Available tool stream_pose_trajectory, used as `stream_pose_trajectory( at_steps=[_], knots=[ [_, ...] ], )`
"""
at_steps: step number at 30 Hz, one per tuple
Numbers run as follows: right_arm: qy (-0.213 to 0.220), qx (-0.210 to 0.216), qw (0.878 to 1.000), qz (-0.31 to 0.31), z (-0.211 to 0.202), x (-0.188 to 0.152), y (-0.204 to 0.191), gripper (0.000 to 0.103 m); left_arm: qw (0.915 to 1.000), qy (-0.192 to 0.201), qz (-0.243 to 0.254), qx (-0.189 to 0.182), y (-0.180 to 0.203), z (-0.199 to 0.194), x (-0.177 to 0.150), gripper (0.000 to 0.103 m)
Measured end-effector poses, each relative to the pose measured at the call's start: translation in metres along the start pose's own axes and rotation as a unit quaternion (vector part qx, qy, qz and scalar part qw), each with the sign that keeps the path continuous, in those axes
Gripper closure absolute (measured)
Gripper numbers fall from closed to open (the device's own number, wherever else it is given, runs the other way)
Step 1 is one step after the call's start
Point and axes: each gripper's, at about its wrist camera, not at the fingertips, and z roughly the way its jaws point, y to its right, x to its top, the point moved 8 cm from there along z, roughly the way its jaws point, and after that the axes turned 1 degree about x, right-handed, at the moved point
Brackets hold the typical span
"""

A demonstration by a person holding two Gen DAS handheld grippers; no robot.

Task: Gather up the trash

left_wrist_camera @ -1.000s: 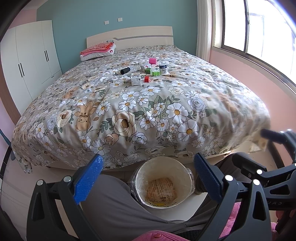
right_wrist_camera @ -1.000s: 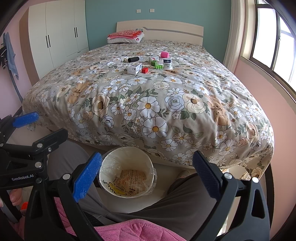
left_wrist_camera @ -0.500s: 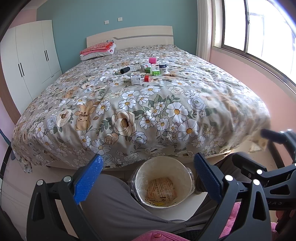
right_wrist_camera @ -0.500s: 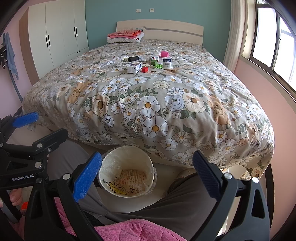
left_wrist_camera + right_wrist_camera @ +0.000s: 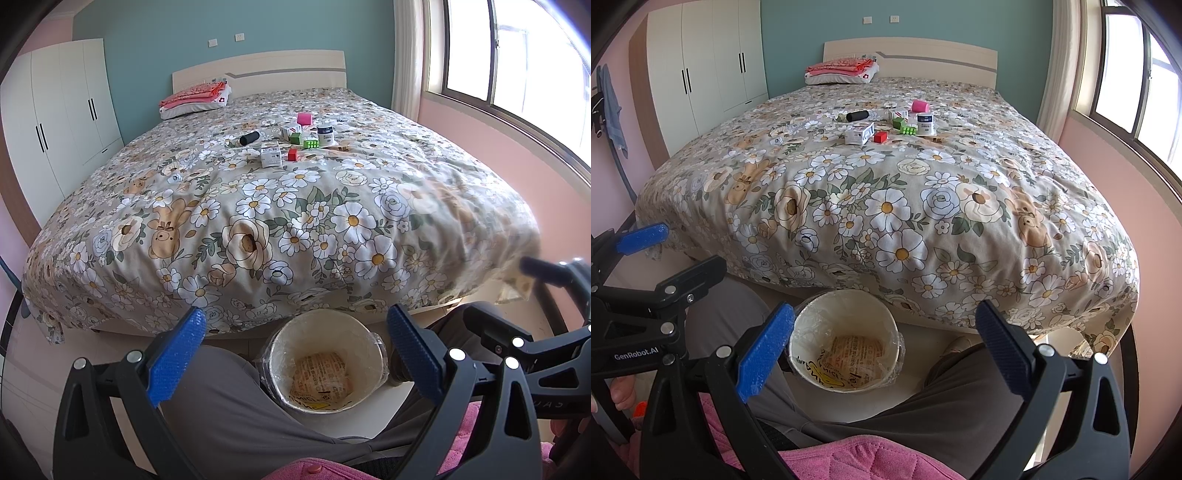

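Observation:
A round white bin (image 5: pixel 325 360) lined with clear plastic stands on the floor between a person's grey-trousered legs, at the foot of the bed; a printed wrapper lies in its bottom (image 5: pixel 855 356). Far up the flowered bed lies a cluster of small items: a white box (image 5: pixel 270 156), a red cube (image 5: pixel 293 154), a green block (image 5: pixel 311 143), a pink box (image 5: pixel 305 118), a black cylinder (image 5: pixel 249 138), a white jar (image 5: pixel 325 135). My left gripper (image 5: pixel 295 358) and right gripper (image 5: pixel 882 354) both hover open over the bin, holding nothing.
The bed (image 5: pixel 886 192) fills the room's middle. White wardrobes (image 5: pixel 709 70) stand at the left wall, a window (image 5: pixel 517 66) at the right. Folded pink cloth on a pillow (image 5: pixel 842 72) lies by the headboard. A pink quilted garment (image 5: pixel 849 461) sits under the grippers.

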Motion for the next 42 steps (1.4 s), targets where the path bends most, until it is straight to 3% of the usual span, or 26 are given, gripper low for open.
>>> stream_pose_trajectory(
  at_steps=[27, 37, 42],
  knots=[
    [0.003, -0.004, 1.0, -0.008, 0.009, 0.004, 0.006, 0.006, 0.9999, -0.005, -0.001, -0.012, -0.003, 0.01, 0.004, 0.003],
    [0.013, -0.024, 0.999, -0.016, 0.035, 0.064, 0.025, 0.007, 0.9985, 0.004, -0.026, -0.048, -0.013, 0.041, 0.059, 0.003],
    [0.017, -0.002, 1.0, -0.002, 0.061, 0.106, 0.042, 0.007, 0.9968, -0.004, -0.056, -0.058, -0.023, 0.073, 0.095, 0.003]
  ],
)
